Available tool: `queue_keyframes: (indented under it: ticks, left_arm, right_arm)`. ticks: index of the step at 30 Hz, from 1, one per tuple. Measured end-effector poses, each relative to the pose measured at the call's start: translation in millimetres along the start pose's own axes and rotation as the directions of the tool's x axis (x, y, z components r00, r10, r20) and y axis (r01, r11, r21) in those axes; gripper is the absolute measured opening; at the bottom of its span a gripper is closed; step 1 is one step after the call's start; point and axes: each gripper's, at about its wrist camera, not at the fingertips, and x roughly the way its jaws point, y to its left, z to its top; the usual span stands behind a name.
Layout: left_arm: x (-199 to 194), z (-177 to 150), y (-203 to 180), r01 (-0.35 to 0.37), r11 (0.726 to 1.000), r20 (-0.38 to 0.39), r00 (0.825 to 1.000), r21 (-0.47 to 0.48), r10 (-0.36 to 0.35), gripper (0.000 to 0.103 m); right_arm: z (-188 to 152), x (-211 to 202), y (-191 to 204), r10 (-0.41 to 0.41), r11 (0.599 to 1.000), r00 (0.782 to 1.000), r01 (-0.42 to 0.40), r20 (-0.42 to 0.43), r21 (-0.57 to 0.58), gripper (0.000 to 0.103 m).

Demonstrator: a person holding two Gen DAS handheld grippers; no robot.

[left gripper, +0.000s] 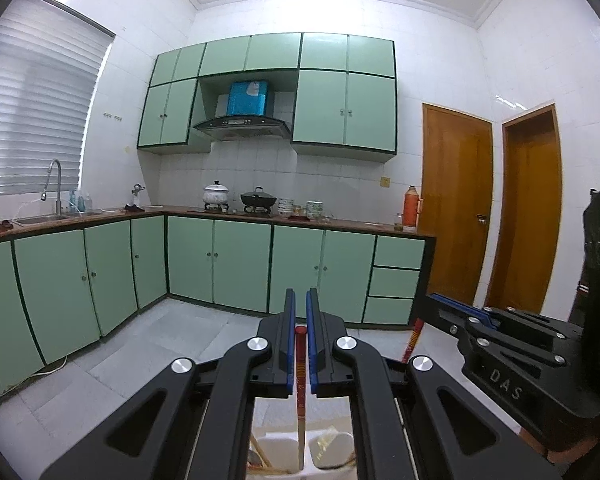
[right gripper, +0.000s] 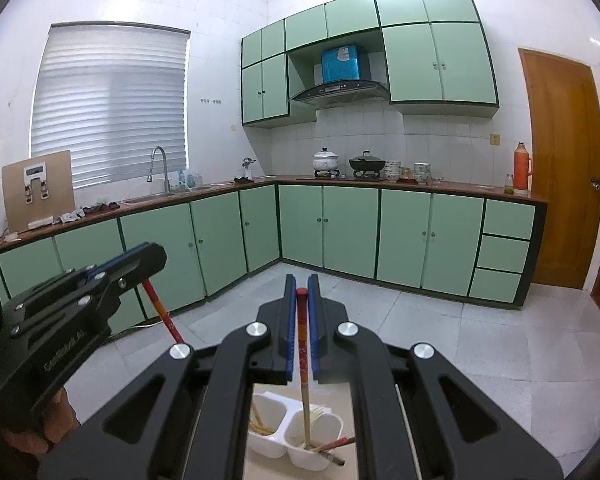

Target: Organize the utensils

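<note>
Home kitchen, green cabinets (right gripper: pixel 348 224), sink (right gripper: pixel 146 199), range hood (right gripper: pixel 340 90), stove pots (right gripper: pixel 366 163)

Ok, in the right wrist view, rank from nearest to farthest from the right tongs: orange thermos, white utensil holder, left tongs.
1. White utensil holder, just below the right tongs.
2. Left tongs, off to the left, holding their own chopstick.
3. Orange thermos, far right end of the counter.

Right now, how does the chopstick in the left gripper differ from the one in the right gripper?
1. In the right wrist view, the left gripper's chopstick slants, while the right gripper's chopstick runs straight along its gripper.
2. The right gripper's chopstick dips into the white holder; the left one's lower end is hidden.

Shared: both have red tops and patterned shafts, and the left gripper and right gripper are each shut on one.
</note>
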Motion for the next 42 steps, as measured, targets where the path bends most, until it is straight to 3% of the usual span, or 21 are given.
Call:
queue_keyframes:
  ticks: [5, 12, 21, 25, 31, 35, 42]
  left_arm:
    - [27, -15, 3, -0.016, 1.000, -0.025, 1.000, -0.002, 0.016, 0.005]
    - [64, -50, 14, -0.036, 0.999, -0.121, 0.992, -0.010, 0.035, 0.005]
    - [78, -84, 21, -0.047, 0.999, -0.221, 0.974, -0.008, 0.044, 0.008]
    - [68, -93, 26, -0.058, 0.998, -0.228, 0.972, -0.008, 0.055, 0.020]
    - [46, -89, 31, -0.080, 0.997, -0.215, 0.974, -0.016, 0.075, 0.035]
    - [23, -88, 29, -0.094, 0.996, -0.201, 0.975, 0.008, 0.094, 0.055]
    - [-17, -95, 24, -0.092, 0.996, -0.209, 0.974, 0.006, 0.091, 0.067]
  right_arm:
    - [-8, 20, -4, -0.006, 1.000, 1.000, 0.006, -0.003, -0.009, 0.005]
    - [-33, 52, -11, 0.002, 1.000, 0.998, -0.001, -0.058, 0.022, 0.005]
    - [-71, 71, -9, -0.004, 1.000, 0.989, 0.008, -0.147, 0.025, 0.010]
    - [-79, 61, -9, -0.016, 0.999, 0.990, 0.022, -0.142, 0.039, 0.029]
    - [-80, 31, -13, -0.055, 0.997, 0.993, 0.059, -0.101, 0.045, 0.045]
    - [-84, 3, -18, -0.083, 0.994, 0.994, 0.087, -0.071, 0.059, 0.060]
    - [-103, -35, -15, -0.120, 0.990, 0.989, 0.126, -0.086, 0.064, 0.077]
